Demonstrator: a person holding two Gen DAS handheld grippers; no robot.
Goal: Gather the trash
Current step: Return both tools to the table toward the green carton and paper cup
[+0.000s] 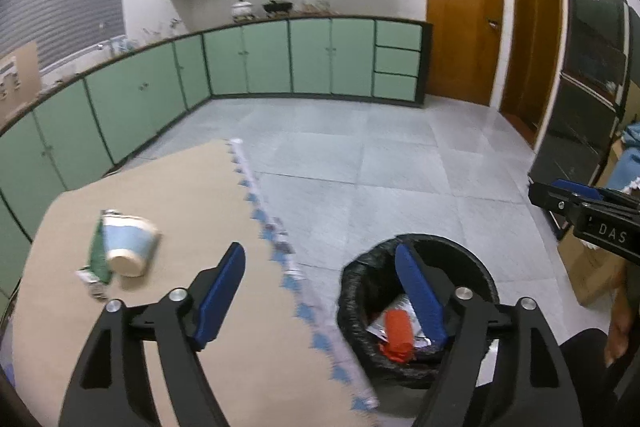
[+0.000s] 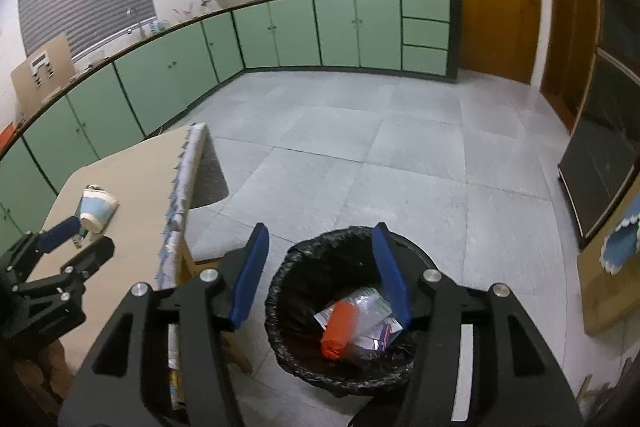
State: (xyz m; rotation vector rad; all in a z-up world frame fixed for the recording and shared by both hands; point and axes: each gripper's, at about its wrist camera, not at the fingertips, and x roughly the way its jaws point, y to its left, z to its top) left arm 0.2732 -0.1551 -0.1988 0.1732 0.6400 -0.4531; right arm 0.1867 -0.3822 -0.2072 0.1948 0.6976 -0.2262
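The cabinets (image 1: 312,57) are pale green with dark edges, and the door (image 1: 460,15) is orange-brown wood. The floor (image 2: 400,155) is grey tiles. The bin bag (image 2: 288,307) is black, with an orange piece (image 2: 340,327) inside. The cup (image 1: 128,247) is light blue and cream. The finger pads (image 1: 218,295) are blue.

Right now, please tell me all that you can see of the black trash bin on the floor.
The trash bin is round and lined with a crinkled, glossy black plastic bag folded over its rim. It stands upright on the grey tiled floor, beside the edge of the table and apart from it. Inside lie an orange-red crumpled piece and some clear and white wrappers. It is far from full. Neither pair of tongs touches it.
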